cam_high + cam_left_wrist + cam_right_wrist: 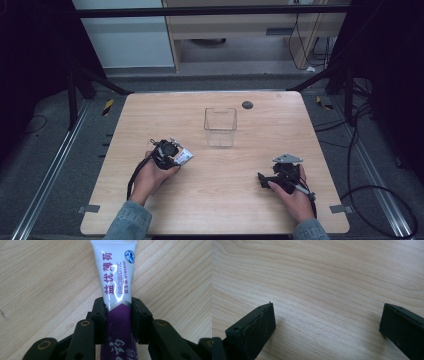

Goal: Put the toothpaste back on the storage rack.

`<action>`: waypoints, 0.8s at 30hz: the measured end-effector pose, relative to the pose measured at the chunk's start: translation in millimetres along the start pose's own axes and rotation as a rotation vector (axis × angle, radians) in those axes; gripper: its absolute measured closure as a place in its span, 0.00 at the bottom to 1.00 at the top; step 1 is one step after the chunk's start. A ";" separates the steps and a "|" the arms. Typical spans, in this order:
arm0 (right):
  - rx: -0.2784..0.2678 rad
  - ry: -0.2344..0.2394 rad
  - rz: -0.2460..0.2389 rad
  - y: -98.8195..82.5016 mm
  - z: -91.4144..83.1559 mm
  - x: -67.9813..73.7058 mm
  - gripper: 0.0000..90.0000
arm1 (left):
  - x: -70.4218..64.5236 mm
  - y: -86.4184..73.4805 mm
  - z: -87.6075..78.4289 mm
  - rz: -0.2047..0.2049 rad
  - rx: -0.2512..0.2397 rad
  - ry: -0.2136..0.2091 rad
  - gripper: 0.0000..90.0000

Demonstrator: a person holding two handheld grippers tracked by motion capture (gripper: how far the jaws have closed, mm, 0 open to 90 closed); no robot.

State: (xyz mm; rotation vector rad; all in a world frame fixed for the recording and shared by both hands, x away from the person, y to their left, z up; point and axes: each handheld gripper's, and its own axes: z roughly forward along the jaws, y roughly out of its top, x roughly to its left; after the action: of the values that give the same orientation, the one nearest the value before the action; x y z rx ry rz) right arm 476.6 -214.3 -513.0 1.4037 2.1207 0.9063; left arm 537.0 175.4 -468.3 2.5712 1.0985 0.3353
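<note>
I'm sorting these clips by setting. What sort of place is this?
Most likely a lab or workshop set up for recording. A bare wooden table stands inside a dark metal frame, loose cables trail over the grey floor, and plain cabinets line the back.

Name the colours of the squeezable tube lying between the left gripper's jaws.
White upper part, purple lower part on the tube; clearest in the left gripper view.

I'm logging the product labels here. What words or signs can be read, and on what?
"益优薄荷", on the tube, large purple characters on its white part.
"PROBIOTIC", on the tube, beside those characters.
"益生菌", on the tube, start of a smaller line; the rest is too small to read.
"药", on the tube's purple part, cut off by the frame edge.
</note>
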 end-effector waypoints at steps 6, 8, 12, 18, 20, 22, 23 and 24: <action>0.000 -0.001 -0.002 0.0 0.0 -0.1 0.00 | -4.7 -7.1 -3.8 0.021 -0.061 0.022 0.82; 0.000 -0.001 0.000 0.0 0.0 0.0 0.00 | -4.6 -8.9 -4.3 0.017 -0.075 0.021 0.85; 0.000 -0.001 -0.002 0.0 0.0 -0.1 0.00 | -3.5 -12.6 -6.4 0.020 -0.098 0.041 0.86; 0.001 -0.001 -0.001 0.0 0.0 -0.1 0.00 | -0.1 -15.9 -20.7 -0.012 -0.175 0.009 0.87; 0.001 0.000 0.001 0.0 -0.1 0.0 0.00 | 0.1 -16.3 -23.1 -0.017 -0.185 0.005 0.87; 0.001 0.000 -0.001 0.0 0.0 -0.1 0.00 | 2.5 -17.3 -27.7 -0.032 -0.213 -0.013 0.87; 0.001 0.000 -0.001 0.0 0.0 -0.1 0.00 | 3.5 -17.7 -29.5 -0.035 -0.222 -0.020 0.87; 0.001 0.000 -0.002 0.0 0.0 -0.2 0.00 | 3.9 -18.7 -31.9 -0.043 -0.237 -0.021 0.87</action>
State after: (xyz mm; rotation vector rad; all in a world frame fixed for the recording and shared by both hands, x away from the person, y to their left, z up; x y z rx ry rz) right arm 476.7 -214.4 -513.0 1.4021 2.1224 0.9049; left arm 516.7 196.9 -445.8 2.3350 1.0372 0.4022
